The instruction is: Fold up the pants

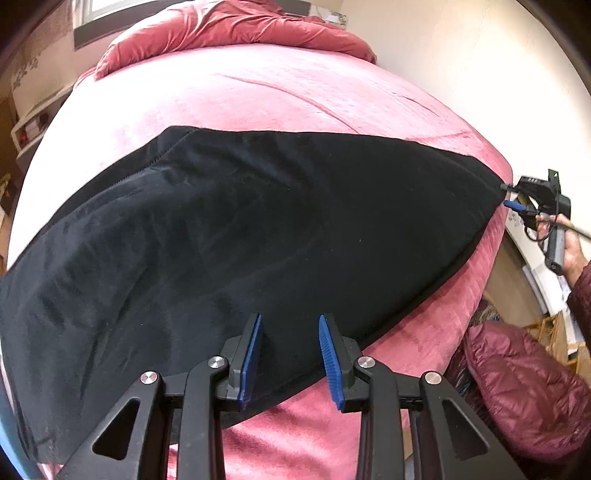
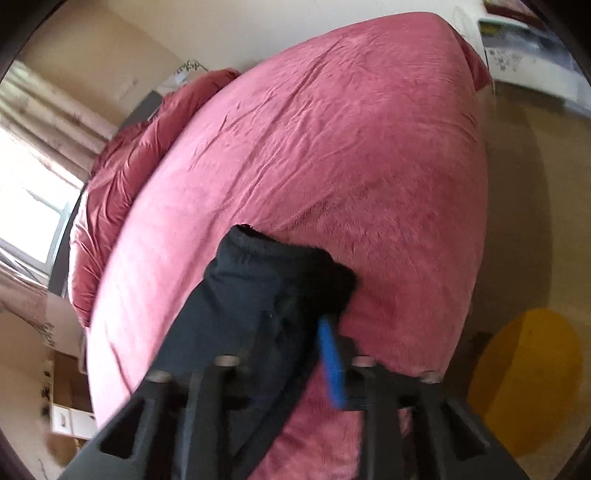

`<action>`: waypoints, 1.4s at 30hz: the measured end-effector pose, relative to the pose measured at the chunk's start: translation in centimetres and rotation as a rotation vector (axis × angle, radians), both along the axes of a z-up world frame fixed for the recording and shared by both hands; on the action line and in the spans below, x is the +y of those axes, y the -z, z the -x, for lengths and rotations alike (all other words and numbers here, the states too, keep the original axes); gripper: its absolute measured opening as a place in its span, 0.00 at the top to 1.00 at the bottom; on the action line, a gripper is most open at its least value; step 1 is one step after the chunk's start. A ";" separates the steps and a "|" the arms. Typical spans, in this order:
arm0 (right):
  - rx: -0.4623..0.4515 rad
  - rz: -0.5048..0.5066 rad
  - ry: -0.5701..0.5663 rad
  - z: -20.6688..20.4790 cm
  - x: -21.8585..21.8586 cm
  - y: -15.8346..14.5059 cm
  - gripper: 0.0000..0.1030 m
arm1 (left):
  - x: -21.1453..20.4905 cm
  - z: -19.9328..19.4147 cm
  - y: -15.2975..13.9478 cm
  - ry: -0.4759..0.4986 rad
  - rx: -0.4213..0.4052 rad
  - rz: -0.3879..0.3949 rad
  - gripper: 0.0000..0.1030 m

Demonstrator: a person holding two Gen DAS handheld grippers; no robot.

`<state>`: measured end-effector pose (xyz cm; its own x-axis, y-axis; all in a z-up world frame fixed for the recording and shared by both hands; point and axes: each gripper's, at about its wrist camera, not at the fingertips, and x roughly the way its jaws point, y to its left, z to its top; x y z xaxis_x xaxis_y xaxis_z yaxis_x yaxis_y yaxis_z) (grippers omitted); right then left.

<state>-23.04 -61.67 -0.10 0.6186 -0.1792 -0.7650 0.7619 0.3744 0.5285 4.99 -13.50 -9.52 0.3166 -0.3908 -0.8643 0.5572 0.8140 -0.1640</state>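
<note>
The left gripper (image 1: 290,334) is held with its jaws parted and nothing pinched between the blue pads (image 1: 252,363); they hang just above the near hem of the black pants (image 1: 236,229), close to the fabric, though contact cannot be judged. The right gripper (image 2: 295,332) is seen with its jaws apart as well: in the right wrist view only one blue pad (image 2: 332,363) is visible, the other being hidden behind dark cloth, and the end of the pants (image 2: 266,288) is draped in front of and between the jaws without being visibly clamped. In the left wrist view the right gripper (image 1: 511,195) is seen at the far right tip of the pants, its two fingers spread at the cloth's corner, and it is carried by a hand (image 1: 570,251) coming out of a maroon quilted sleeve (image 1: 581,291). The pants are laid flat across the near part of the pink bed (image 1: 266,96), stretched from left to right. A rumpled red duvet (image 1: 229,29) is piled at the far end of the bed. A yellow round mat (image 2: 524,384) is seen on the floor at the right of the bed
</note>
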 end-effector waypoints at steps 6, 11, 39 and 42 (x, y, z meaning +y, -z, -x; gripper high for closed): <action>-0.071 -0.078 -0.197 0.0 5.3 -1.0 0.56 | -0.7 2.0 0.3 0.119 -0.040 0.010 0.63; -0.083 -0.161 -0.374 -2.1 11.3 0.2 0.56 | -2.0 3.1 1.5 0.185 -0.034 -0.006 0.55; 0.132 -0.059 -0.450 -5.1 14.4 1.6 0.93 | 3.6 1.5 0.6 0.069 0.041 0.139 0.94; 0.112 -0.071 -0.454 -4.9 14.2 1.0 0.86 | 6.2 0.6 -0.1 -0.028 0.050 0.193 0.89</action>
